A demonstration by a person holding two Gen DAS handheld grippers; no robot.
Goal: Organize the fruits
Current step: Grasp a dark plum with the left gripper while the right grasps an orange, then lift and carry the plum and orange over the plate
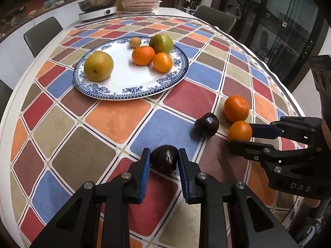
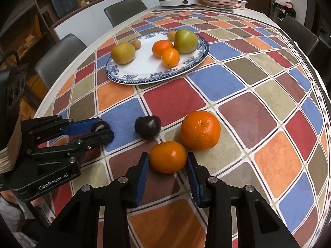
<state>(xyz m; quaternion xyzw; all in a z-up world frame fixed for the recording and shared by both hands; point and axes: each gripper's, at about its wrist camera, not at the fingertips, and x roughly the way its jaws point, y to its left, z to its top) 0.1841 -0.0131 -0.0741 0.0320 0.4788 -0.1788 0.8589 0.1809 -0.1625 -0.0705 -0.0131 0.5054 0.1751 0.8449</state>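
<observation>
My left gripper [image 1: 163, 157] is shut on a dark plum [image 1: 164, 159] that rests on the checked tablecloth; from the right wrist view the left gripper [image 2: 102, 129] shows at the left. My right gripper [image 2: 167, 158] is shut on a small orange [image 2: 168, 157], also on the cloth, and the right gripper [image 1: 241, 133] appears at the right of the left wrist view. A second plum [image 2: 148, 130] and a large orange [image 2: 200, 130] lie just beyond. The blue-rimmed plate [image 1: 132, 92] holds a pear [image 1: 98, 65], a green apple [image 1: 161, 43], two oranges [image 1: 143, 55] and a small brown fruit [image 1: 135, 42].
An induction cooker with a pan [image 1: 97, 10] and a pink basket [image 1: 140, 4] stand at the table's far end. Grey chairs [image 2: 60, 60] line the left side, and another chair [image 1: 215, 17] stands at the far right. The table edge [image 1: 289, 95] curves close on the right.
</observation>
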